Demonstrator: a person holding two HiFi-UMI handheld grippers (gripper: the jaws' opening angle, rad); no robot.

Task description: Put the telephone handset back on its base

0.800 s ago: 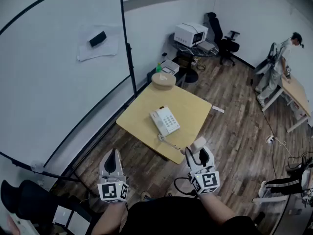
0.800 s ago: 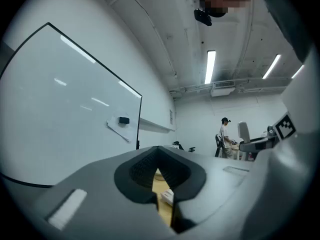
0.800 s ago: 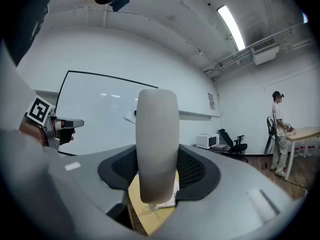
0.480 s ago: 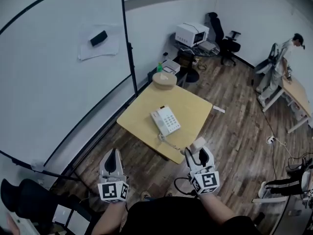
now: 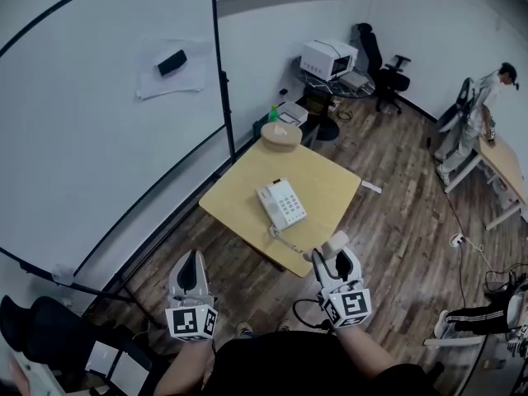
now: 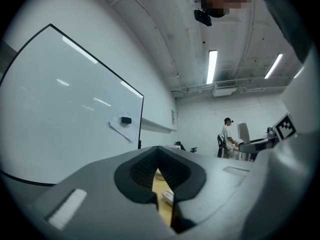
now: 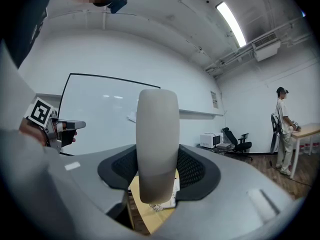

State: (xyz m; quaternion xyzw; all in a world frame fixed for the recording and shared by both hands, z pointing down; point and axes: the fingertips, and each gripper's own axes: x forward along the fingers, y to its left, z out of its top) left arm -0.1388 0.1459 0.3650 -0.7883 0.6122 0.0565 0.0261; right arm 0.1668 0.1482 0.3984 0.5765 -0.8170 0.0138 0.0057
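Note:
The white telephone base (image 5: 281, 204) lies on a square light-wood table (image 5: 326, 178), with its coiled cord (image 5: 285, 238) running off the near edge. My right gripper (image 5: 335, 260) hangs in front of that edge, shut on the pale handset (image 5: 334, 242). In the right gripper view the handset (image 7: 157, 144) stands upright between the pads, and the base (image 7: 174, 190) shows behind it. My left gripper (image 5: 190, 272) is held low at the left, well short of the table, shut and empty. Through its slit the left gripper (image 6: 161, 176) view shows a strip of table (image 6: 160, 191).
A round wooden box (image 5: 280, 135) sits at the table's far corner. A whiteboard (image 5: 99, 122) fills the left wall. Behind the table are a microwave (image 5: 328, 58) on a small table and an office chair (image 5: 386, 71). A person (image 5: 474, 118) stands at a desk at right.
The head view has shifted slightly. Both grippers keep their places, and the handset stays in the right one.

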